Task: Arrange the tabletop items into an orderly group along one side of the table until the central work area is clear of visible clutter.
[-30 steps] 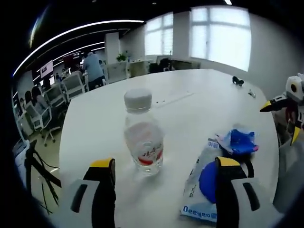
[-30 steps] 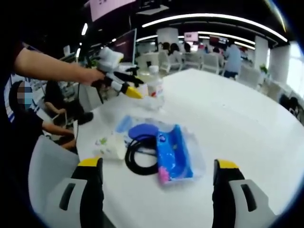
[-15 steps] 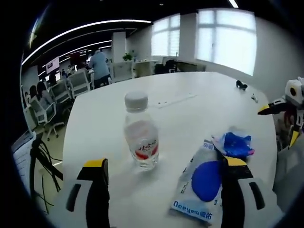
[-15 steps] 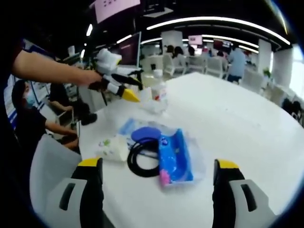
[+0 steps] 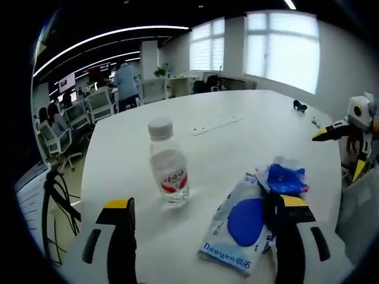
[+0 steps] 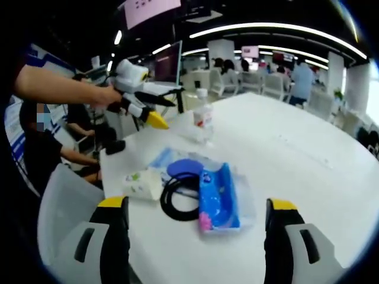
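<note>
Left claw (image 5: 201, 236): jaws wide apart, empty, hovering over the desk (image 5: 249, 136) near its edge. Right claw (image 6: 192, 236): likewise wide open, holding nothing.

Items: bottle (image 5: 167, 161) upright, standing apart from the rest. White pouch (image 5: 234, 228) with a blue disc lies just beside a blue wrapper (image 5: 283, 177). From the right gripper view, a blue pack (image 6: 218, 198), a black ring (image 6: 177, 198) and a small printed cup (image 6: 142, 182) on its side cluster together, touching or nearly so, close to the desk's near edge.

Risks: the bottle looks top-heavy and could tip if nudged; the flat pouches may slide off the edge. The far desk offers wide bare room.
</note>
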A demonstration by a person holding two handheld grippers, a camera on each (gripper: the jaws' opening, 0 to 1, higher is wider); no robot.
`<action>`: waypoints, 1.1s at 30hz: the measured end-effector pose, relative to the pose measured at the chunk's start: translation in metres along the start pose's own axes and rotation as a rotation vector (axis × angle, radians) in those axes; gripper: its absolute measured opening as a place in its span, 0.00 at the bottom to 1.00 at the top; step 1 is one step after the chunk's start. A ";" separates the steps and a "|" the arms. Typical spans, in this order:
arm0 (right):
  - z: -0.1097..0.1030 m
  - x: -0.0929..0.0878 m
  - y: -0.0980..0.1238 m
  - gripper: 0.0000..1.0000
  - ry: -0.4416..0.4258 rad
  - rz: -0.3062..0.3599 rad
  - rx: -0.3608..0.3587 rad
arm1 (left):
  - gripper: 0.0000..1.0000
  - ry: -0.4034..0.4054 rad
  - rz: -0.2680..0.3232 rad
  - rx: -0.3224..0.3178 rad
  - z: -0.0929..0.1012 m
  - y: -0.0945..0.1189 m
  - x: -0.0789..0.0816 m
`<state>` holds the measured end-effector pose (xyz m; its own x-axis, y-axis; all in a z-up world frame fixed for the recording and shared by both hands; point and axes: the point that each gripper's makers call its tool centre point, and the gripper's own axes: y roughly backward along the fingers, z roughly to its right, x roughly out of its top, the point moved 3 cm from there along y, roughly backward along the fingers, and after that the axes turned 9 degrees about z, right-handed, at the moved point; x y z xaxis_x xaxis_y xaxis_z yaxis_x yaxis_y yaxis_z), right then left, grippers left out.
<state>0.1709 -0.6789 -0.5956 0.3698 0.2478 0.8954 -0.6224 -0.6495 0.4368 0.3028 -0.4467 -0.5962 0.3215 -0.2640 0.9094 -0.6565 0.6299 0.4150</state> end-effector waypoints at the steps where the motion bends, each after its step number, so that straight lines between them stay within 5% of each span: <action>1: 0.000 0.000 0.000 0.93 0.001 0.002 0.001 | 0.99 0.001 -0.002 0.000 0.001 0.001 -0.001; 33: -0.013 0.000 -0.003 0.66 0.051 -0.011 0.113 | 0.95 -0.004 -0.045 -0.075 0.051 0.023 -0.021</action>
<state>0.1639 -0.6682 -0.5959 0.3385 0.2897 0.8953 -0.5361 -0.7226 0.4365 0.2463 -0.4643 -0.6043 0.3471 -0.2961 0.8899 -0.5882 0.6703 0.4525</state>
